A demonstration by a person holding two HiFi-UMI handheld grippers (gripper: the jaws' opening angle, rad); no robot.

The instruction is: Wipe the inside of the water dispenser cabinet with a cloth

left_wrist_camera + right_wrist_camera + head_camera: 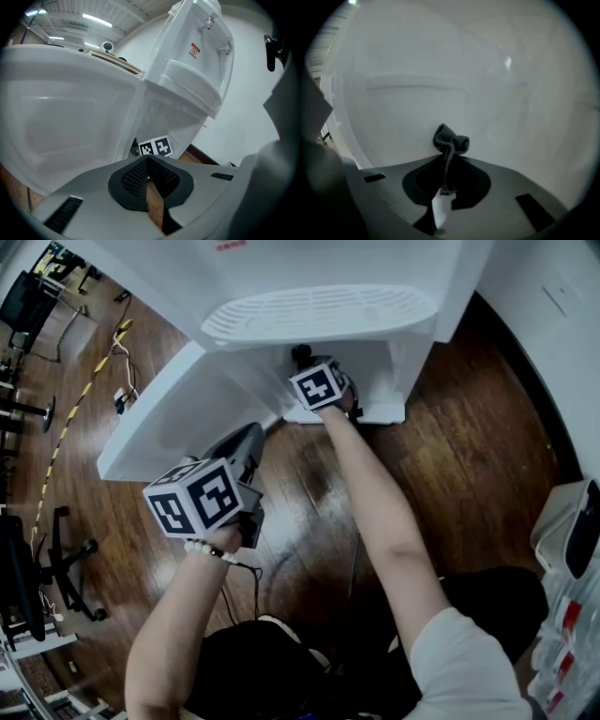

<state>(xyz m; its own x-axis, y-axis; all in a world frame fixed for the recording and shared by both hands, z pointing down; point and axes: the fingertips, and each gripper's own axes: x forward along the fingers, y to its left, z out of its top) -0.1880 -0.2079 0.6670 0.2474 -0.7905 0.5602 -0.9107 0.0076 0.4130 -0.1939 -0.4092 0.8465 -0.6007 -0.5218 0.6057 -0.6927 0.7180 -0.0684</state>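
From the head view you have two grippers, one water dispenser (319, 277) and one cabinet door (164, 418), swung open toward your left. Your right gripper (305, 367) is pushed into the open cabinet (398, 367) beneath the dispenser's ribbed tray. Your left gripper (242, 448) hangs outside, just in front of the door and nearer to you than the right one. Below both is a dark wooden floor (469, 456). Chair bases (70, 559) and a yellow-striped cable (75, 413) lie well off to the left of the left gripper.

In the left gripper view, the left gripper (148, 161) has its tips pressed together with nothing between them. Floorboards show through the gap lower down. Just ahead of the tips sits the right gripper's marker cube (155, 147), inside the cabinet opening. The door (61, 122) fills the space to the left, and the dispenser (197, 61) rises up and to the right.

In the right gripper view, your right gripper (446, 161) is clamped on the one dark grey cloth (450, 140). The cloth's long axis runs along the jaws. Its bunched end sticks out past the tips, pointing at the white inner cabinet wall (487, 84) straight ahead; I cannot tell whether it touches
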